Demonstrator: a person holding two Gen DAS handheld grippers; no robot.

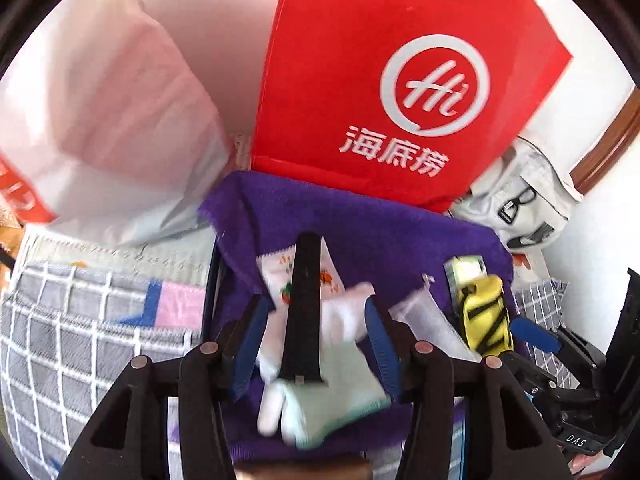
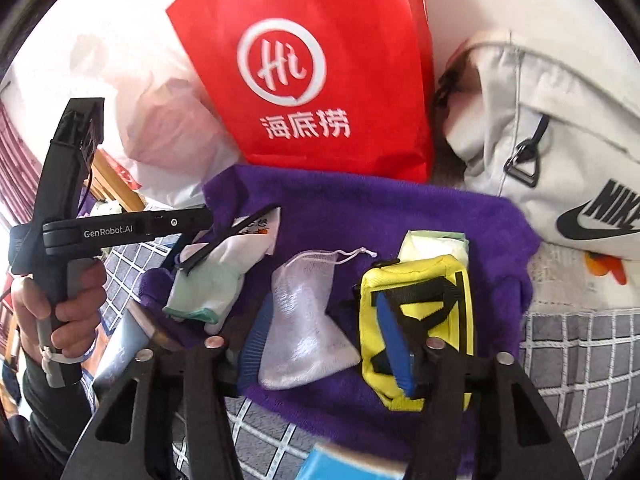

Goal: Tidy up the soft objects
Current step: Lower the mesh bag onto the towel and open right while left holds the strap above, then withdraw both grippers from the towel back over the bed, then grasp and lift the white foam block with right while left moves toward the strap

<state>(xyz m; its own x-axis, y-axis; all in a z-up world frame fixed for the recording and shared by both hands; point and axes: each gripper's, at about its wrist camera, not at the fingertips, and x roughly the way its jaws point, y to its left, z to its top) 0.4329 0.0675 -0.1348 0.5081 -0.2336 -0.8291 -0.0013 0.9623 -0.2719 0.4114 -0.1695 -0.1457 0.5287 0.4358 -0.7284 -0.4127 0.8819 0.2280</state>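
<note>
— Where are the socks (image 1: 304,344)?
— On the purple towel (image 1: 360,216), between the left hand-held gripper's (image 1: 316,344) parted, empty jaws.
— The right hand-held gripper (image 2: 320,344)?
— Open over the mesh pouch (image 2: 304,320), gripping nothing.

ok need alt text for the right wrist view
An open two-finger tool hovers over a white mesh drawstring pouch and a yellow zip pouch with black straps on a purple fleece towel, with a red paper bag behind.
</note>
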